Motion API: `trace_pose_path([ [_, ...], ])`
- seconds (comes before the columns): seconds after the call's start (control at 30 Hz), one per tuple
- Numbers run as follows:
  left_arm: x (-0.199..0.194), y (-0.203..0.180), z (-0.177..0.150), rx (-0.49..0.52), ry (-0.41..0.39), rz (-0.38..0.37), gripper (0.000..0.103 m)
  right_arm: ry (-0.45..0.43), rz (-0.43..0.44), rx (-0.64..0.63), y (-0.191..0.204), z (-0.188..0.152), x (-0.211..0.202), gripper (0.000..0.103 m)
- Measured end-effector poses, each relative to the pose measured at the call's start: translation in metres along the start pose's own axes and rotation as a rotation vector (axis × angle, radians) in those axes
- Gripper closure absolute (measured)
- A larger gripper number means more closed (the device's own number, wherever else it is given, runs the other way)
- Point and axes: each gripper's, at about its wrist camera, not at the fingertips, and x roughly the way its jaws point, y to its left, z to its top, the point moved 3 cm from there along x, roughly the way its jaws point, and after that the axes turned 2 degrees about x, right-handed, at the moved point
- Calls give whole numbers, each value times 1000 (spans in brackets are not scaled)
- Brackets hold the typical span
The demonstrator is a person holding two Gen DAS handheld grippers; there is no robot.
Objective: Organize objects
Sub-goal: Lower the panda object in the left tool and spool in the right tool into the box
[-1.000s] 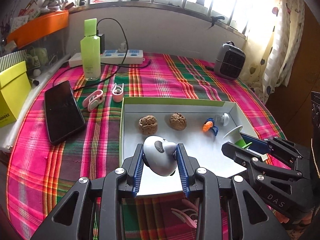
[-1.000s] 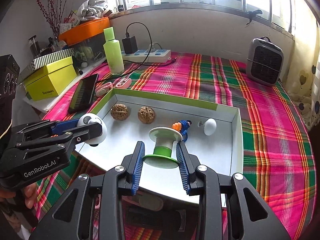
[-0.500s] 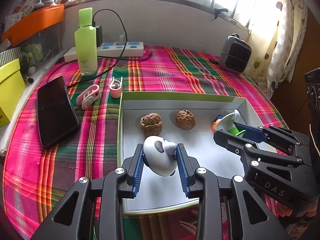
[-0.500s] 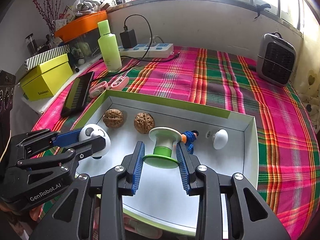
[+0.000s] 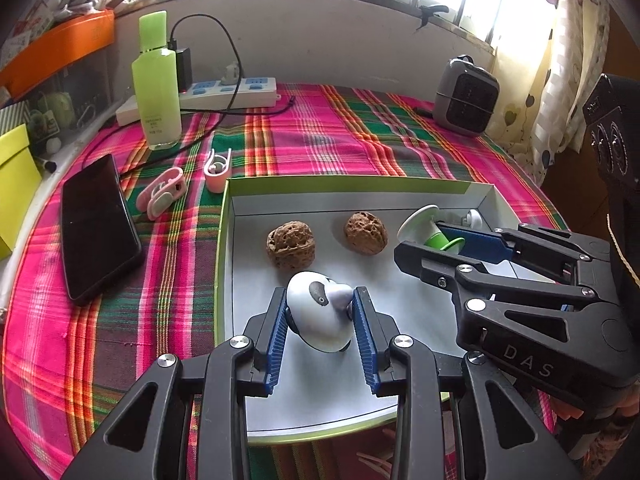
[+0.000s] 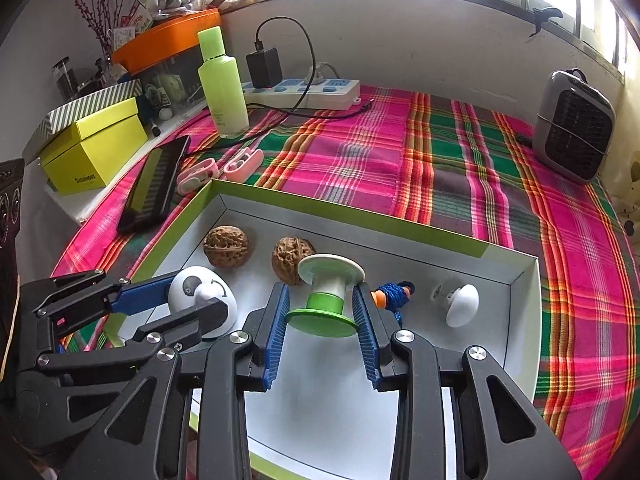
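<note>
A shallow white box with a green rim [image 5: 224,240] [image 6: 400,222] lies on the plaid cloth. My left gripper [image 5: 320,304] [image 6: 188,296] is shut on a white dome toy with a panda face [image 5: 320,316] [image 6: 200,294], held over the box's near left part. My right gripper [image 6: 320,300] [image 5: 452,240] is shut on a green and white spool [image 6: 326,292] [image 5: 428,230], held over the box's middle. On the box floor rest two walnuts [image 5: 290,244] [image 5: 366,233], a blue and orange figure [image 6: 394,294] and a white knob [image 6: 460,306].
Left of the box lie a black phone [image 5: 98,232] and two pink clips [image 5: 162,196] [image 5: 218,170]. A green bottle [image 5: 156,84], a power strip [image 5: 228,90] with cables and a grey heater [image 5: 466,98] stand at the back. Yellow boxes [image 6: 94,148] sit far left.
Both grippers moved forward over the box with their loads; the walnuts and far wall of the box now appear closer. Neither grip changed.
</note>
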Motion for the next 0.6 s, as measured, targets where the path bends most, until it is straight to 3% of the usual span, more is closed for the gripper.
trace_pose_path([
  [0.6,2,0,4,28,10,-1,72,46,22,-29,-2,4,14,68],
])
